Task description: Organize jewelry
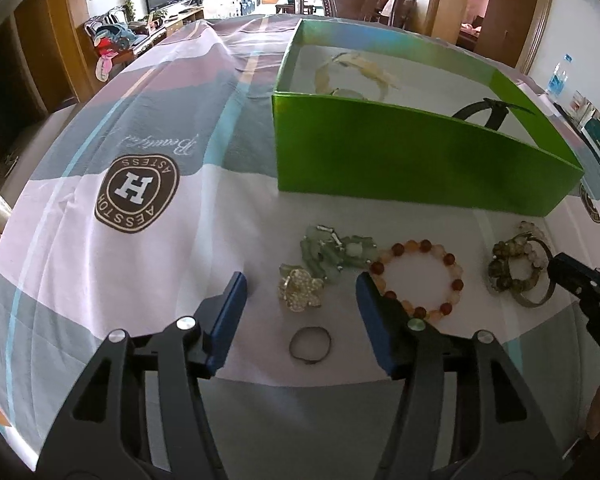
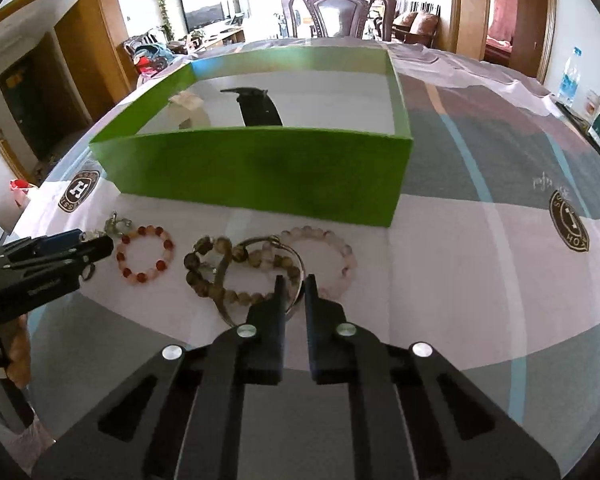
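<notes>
only the right wrist view shows right jaws pinching the metal bangle (image 2: 296, 276); left jaws gape empty.

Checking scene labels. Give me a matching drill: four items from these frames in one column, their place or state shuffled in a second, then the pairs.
Items
1. left tool
2. right tool
3. black band
4. red and orange bead bracelet

Place or state
A. inside the green box
B. nearly closed at the metal bangle
C. wide open above the thin ring
D. flat on the cloth in front of the box

Pairs: 1-C, 2-B, 3-A, 4-D
</notes>
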{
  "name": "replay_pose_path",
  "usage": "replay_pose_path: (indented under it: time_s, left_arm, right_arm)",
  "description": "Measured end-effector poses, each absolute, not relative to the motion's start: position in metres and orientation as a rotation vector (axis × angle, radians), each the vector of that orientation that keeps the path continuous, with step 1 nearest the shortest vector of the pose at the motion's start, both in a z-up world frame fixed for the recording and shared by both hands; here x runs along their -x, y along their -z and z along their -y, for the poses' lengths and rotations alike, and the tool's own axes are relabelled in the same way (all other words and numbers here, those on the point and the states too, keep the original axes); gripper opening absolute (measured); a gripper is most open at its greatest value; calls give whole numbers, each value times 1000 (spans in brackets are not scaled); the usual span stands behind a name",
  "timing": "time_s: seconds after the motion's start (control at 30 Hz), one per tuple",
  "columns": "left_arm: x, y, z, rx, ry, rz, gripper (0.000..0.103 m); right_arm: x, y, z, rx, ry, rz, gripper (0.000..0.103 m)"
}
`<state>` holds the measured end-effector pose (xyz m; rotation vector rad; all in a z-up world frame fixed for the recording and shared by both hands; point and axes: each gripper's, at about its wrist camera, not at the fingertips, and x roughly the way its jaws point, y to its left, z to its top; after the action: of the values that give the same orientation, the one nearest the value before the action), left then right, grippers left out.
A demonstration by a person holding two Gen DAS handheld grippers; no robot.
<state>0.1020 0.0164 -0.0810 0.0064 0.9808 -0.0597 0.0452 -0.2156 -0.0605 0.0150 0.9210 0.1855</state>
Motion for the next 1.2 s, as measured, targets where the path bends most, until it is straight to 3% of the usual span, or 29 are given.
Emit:
replay_pose_path:
  time_s: [0.1,0.17,0.37,0.5,0.63,1.2]
  left_arm:
    - [-102,80,-16,-6,60,-979,58]
    - [-100,80,-15,-6,60,-978,60]
    - [-97,80,-12,-13,73,-979,62]
    - [-96,81,-10,-16,68,-984,64]
    - [-93,79,-9,-19,62,-980,64]
    - [-86,77,-1,-22,98,-974,65]
  right_arm:
    - [-44,54,212,-15,-202,-903,13]
    - [-42,51,203,-2,-225,-893,41]
    - [-41,58,162,140,-277,-891,44]
    - [-44,70,147,231,-241,-907,43]
    - [-44,72,145,246,-255,-912,10]
    - [-27,13,160,141,-278,-781,9]
